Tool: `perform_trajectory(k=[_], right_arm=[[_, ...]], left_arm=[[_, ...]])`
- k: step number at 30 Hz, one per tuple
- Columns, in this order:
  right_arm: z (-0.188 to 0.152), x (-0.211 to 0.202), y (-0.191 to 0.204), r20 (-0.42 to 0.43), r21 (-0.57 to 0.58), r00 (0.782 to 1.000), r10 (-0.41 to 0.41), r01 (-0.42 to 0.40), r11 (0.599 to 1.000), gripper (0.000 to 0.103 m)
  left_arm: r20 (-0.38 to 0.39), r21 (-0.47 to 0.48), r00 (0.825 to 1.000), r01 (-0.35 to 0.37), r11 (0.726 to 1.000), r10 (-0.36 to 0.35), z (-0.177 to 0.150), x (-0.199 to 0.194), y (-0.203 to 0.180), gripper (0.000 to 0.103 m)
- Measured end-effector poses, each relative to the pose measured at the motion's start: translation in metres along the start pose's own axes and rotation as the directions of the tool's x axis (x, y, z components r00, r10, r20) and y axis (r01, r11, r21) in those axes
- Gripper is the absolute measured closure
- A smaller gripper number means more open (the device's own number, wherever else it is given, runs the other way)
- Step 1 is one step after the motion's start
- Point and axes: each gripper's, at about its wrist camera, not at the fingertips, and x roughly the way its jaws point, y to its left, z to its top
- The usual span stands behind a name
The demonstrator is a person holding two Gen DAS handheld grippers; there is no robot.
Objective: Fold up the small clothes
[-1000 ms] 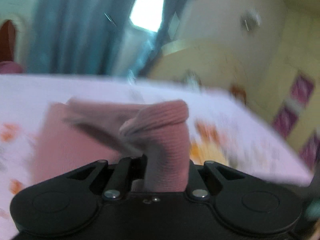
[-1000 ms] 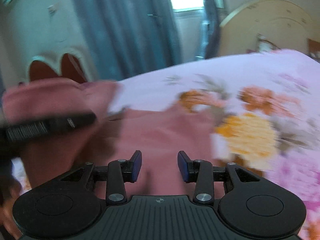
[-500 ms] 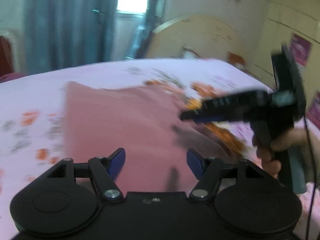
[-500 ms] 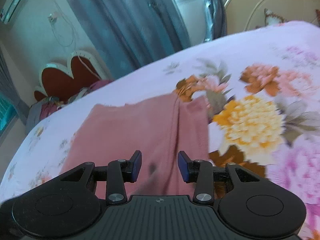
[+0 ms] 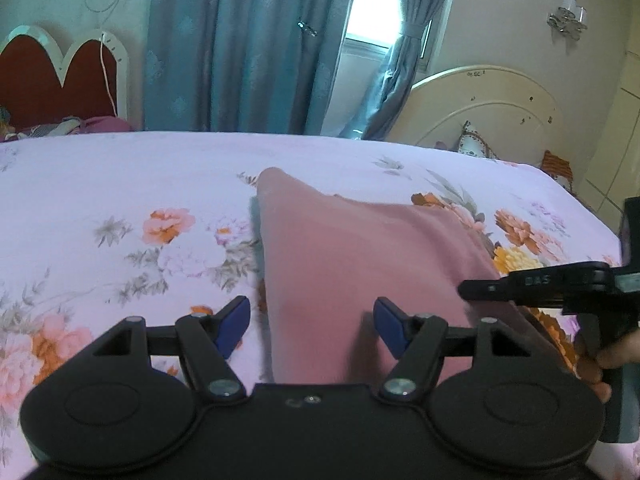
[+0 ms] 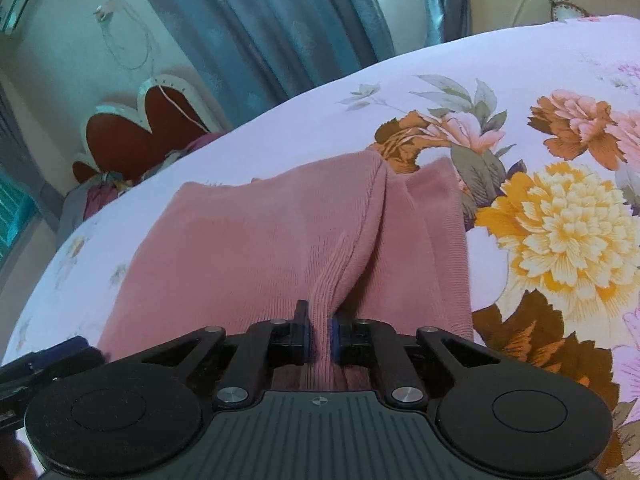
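Note:
A pink ribbed garment [image 5: 360,248] lies flat on the flowered bed sheet [image 5: 120,184]. My left gripper [image 5: 312,320] stands open just above its near left edge, and no cloth touches its blue pads. In the right wrist view the garment [image 6: 240,248] has a raised pleat running toward me. My right gripper [image 6: 319,336] is closing on that pleat, and its pads press the cloth from both sides. The left wrist view shows the right gripper [image 5: 480,288] from the side at the garment's right edge, carried by a hand [image 5: 600,364].
A red heart-shaped headboard [image 5: 52,80] and blue curtains [image 5: 240,40] stand beyond the bed's far side. A cream headboard [image 5: 480,108] with cushions is at the far right. The sheet stretches wide to the left of the garment. The bed's edge drops off at the right.
My left gripper let go of the rolled pink cloth, opened and drew back from the flat garment. My right gripper came down and shut on a pleat of it.

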Motion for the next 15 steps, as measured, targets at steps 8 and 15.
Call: perform_trajectory(k=[8,15], right_arm=[[-0.007,-0.035,-0.016,0.074,-0.025,0.989,-0.125,0.127,0.992,0.095],[-0.006,-0.042,-0.026,0.052,0.052,0.996,-0.070,0.067,0.996,0.094]], left_arm=[[-0.018,0.014,0.997,0.075,0.997,-0.075,0.000,0.019,-0.021,0.034],[-0.066,-0.002,0.997,0.044,0.999,-0.044,-0.016,0.033,-0.019,0.030]])
